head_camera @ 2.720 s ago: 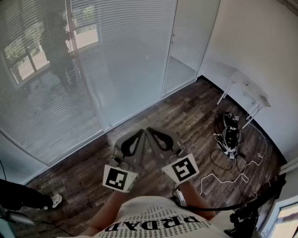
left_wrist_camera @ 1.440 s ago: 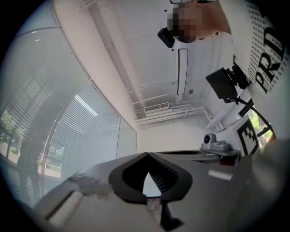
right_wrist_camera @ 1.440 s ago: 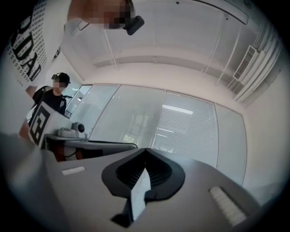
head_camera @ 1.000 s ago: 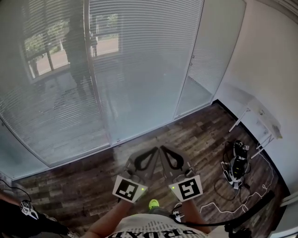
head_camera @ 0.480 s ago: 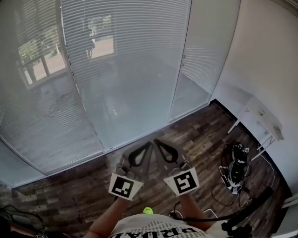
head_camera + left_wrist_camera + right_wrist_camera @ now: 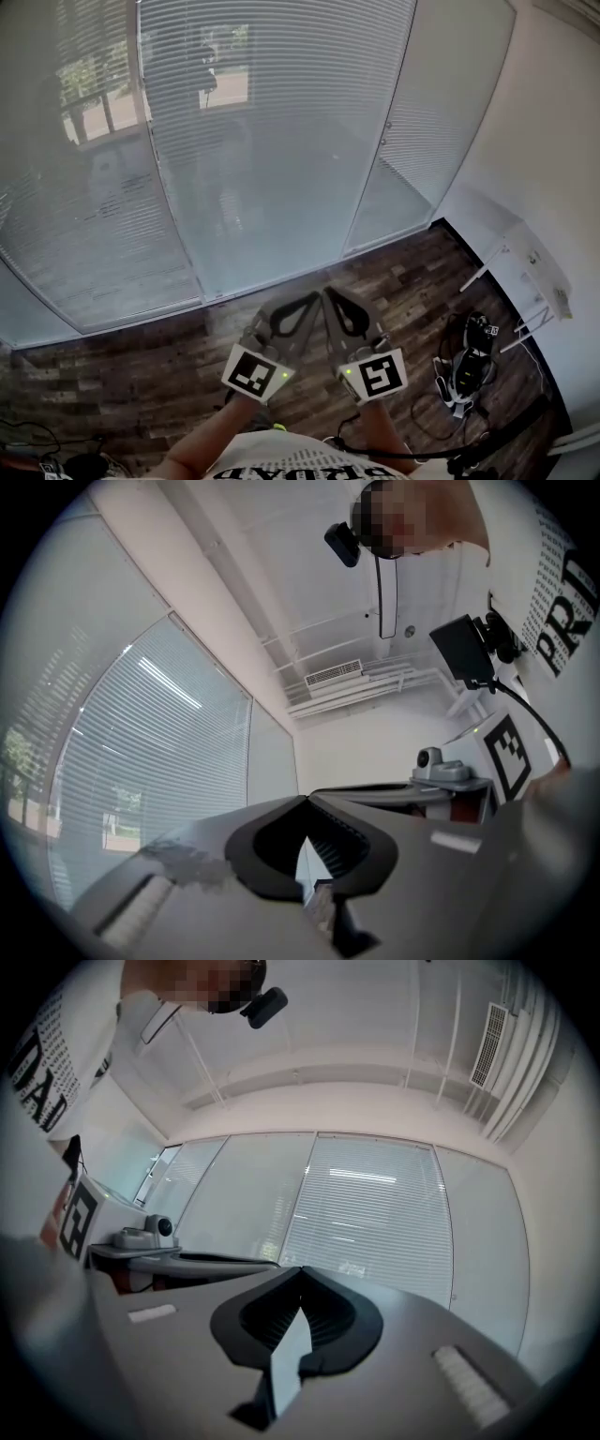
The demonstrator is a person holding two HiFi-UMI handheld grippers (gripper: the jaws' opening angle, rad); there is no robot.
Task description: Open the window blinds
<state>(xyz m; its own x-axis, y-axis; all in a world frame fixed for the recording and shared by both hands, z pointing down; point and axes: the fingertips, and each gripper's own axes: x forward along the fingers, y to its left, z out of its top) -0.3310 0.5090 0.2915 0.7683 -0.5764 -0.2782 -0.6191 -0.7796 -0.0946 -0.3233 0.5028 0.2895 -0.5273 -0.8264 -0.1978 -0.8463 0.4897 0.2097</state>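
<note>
Left gripper (image 6: pixel 315 298) and right gripper (image 6: pixel 329 292): jaws fully closed, empty. Window blinds (image 6: pixel 272 141) remain shut and out of contact. Risk: reaching with closed tips may bend slats.

The shirt (image 6: pixel 558 611) carries big black letters: "PR" shows in the left gripper view and "AD" in the right gripper view. In the head view the print runs upside down along the bottom edge, cut off and not fully readable. The left marker (image 6: pixel 255 372) and right marker (image 6: pixel 377 373) bear black-and-white square codes.
</note>
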